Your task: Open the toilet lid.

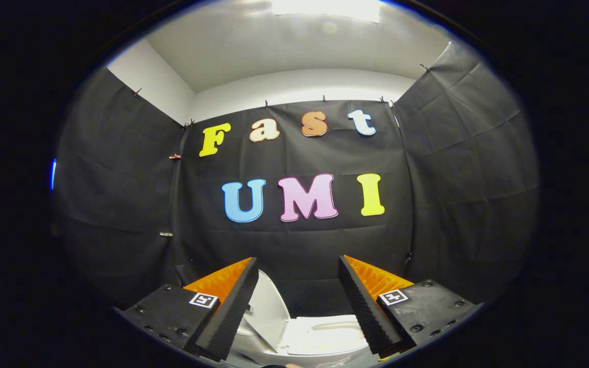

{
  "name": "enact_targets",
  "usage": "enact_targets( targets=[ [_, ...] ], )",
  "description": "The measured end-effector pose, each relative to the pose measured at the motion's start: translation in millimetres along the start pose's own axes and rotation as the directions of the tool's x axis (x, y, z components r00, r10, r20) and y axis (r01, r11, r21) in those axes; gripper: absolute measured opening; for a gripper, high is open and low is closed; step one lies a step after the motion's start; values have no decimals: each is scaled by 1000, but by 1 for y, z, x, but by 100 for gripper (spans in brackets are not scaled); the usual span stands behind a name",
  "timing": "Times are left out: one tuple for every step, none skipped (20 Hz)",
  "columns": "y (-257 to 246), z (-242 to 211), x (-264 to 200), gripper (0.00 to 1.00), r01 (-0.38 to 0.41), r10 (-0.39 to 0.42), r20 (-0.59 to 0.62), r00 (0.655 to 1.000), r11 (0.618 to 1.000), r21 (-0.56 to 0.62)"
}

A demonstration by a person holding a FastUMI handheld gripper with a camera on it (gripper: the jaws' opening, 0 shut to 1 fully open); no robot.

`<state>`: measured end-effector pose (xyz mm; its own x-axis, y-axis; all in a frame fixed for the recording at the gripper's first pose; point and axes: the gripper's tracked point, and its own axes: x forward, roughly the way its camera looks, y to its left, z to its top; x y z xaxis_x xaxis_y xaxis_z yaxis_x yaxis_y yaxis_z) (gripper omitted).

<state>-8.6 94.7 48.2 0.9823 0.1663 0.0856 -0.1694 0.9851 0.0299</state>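
**Lid appears raised; fingers spread and free**

Gripper fingers are spread wide apart and nothing sits between them; neither pad touches anything. Its 2 fingers reach forward and slightly downward over the toilet, which lies low between and just beyond them.

As to progress, the toilet lid looks already lifted. It stands as a pale, curved panel tilted up near the left finger, partly hidden behind that finger's inner face, and it rises against the dark cloth wall behind. To its right, between the fingers, the seat and the opening of the bowl lie exposed. Judged from this, the opening itself seems done, or very nearly so. Whether the lid leans fully back and rests at its stop cannot be told, because its upper edge is partly covered by the finger. What may be left is little: confirming that the lid stays up by itself, and drawing the tool clear.

For pose, the tool is held roughly level with a small downward pitch, aimed straight at the back wall, with the toilet centred under the gap. The fingers sit above the bowl, apart from the lid and the seat.
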Motion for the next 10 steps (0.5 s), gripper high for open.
enact_targets(
  targets=[
    [0, -1, 1, 98, -1, 1, -2, 1000, 1000, 0],
    [1, -1, 2, 98, -2, 2, -3, 1000, 1000, 0],
    [1, -3, 2, 98, -2, 2, -4, 1000, 1000, -1],
    [1, -4, 4, 98, -5, 5, -5, 1000, 1000, -2],
    [2, -5, 5, 98, -8, 8, -7, 1000, 1000, 0],
    [3, -6, 6, 98, -12, 12, -10, 1000, 1000, 3],
    [3, -7, 6, 98, -13, 13, -12, 1000, 1000, 5],
    [2, -8, 7, 98, -12, 12, -13, 1000, 1000, 3],
    [1, -9, 9, 98, -12, 12, -14, 1000, 1000, 0],
    [1, -10, 10, 98, -11, 11, -17, 1000, 1000, -2]
  ],
)
